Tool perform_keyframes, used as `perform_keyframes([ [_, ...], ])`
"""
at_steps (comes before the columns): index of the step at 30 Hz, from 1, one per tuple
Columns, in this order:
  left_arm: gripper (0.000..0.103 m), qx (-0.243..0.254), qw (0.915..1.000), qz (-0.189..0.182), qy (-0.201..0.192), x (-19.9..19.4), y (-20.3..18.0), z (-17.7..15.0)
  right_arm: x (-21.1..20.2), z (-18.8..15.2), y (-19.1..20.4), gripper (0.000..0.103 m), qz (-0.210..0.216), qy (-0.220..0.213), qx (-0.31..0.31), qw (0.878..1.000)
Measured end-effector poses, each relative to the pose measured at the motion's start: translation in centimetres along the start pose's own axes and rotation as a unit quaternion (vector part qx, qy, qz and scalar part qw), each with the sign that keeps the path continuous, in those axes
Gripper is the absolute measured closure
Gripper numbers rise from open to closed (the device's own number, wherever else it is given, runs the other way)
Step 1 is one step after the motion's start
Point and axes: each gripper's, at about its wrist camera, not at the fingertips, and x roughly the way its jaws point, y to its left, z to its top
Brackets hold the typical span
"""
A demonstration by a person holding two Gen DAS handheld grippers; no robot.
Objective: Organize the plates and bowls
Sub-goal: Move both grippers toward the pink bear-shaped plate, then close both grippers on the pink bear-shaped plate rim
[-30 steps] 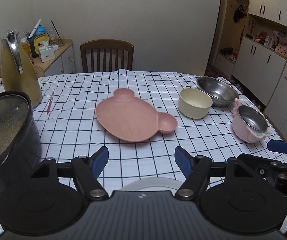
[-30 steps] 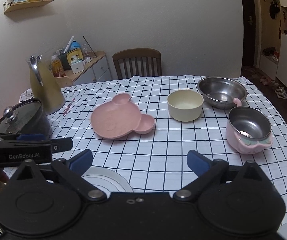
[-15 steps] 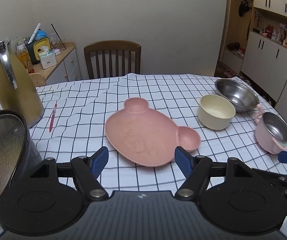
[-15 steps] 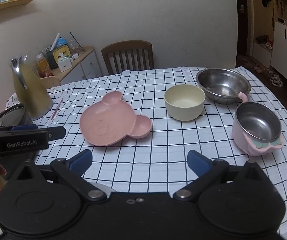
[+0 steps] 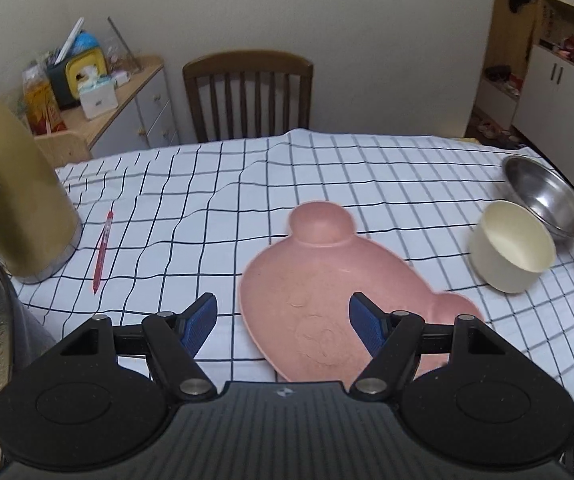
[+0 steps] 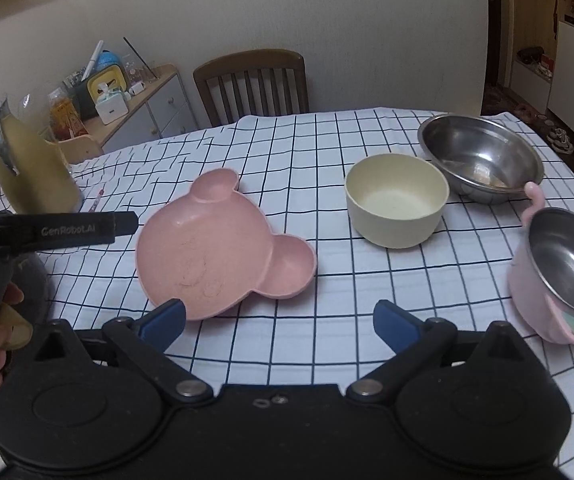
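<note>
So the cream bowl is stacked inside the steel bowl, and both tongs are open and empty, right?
Not stacked: the right wrist view shows the cream bowl standing on the tablecloth beside the steel bowl. Both the left tongs and right tongs are open and empty.

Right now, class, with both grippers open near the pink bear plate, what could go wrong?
1. The left gripper could snag the rumpled tablecloth when pinching the flat pink bear plate.
2. The cream bowl sits close beside the steel bowl; lifting it might knock that.
</note>
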Motion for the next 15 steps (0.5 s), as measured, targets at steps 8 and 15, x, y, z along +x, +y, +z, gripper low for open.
perform_keyframes([
  [8,0.031,0.015,0.9992,0.016,0.032,5.5,0.7,1.4,5.2,0.8,0.7,0.010,-0.012,0.060,0.024,0.998],
  [15,0.031,0.018,0.9984,0.017,0.050,9.0,1.2,2.6,7.9,0.9,1.7,0.015,-0.007,0.100,0.031,0.994],
])
